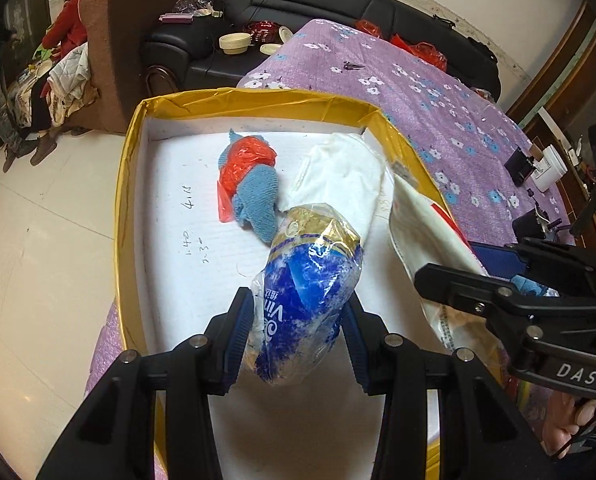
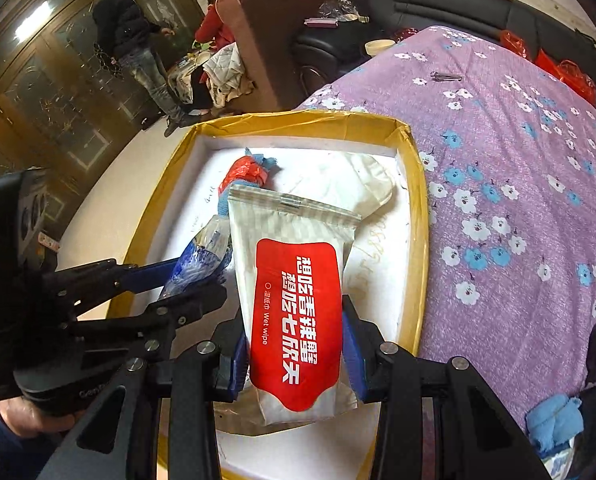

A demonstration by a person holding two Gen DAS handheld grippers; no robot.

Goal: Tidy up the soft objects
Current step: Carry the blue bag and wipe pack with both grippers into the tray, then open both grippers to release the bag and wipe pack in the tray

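My left gripper (image 1: 298, 332) is shut on a blue and gold tissue pack (image 1: 309, 284) and holds it over the yellow-rimmed box (image 1: 128, 184). My right gripper (image 2: 294, 356) is shut on a white and red wet wipe pack (image 2: 294, 300), also over the box (image 2: 417, 208). In the box lie a blue cloth wrapped in red plastic (image 1: 250, 176) and a white cloth (image 1: 341, 172). The right gripper shows at the right of the left wrist view (image 1: 497, 296); the left gripper with the tissue pack shows in the right wrist view (image 2: 186, 284).
The box sits on a purple flowered bedspread (image 2: 517, 184). A blue cloth (image 2: 553, 420) lies at its lower right. A black sofa (image 1: 298, 4) with bowls and a brown armchair (image 1: 122, 40) stand behind. Two people (image 2: 134, 32) are at the far left.
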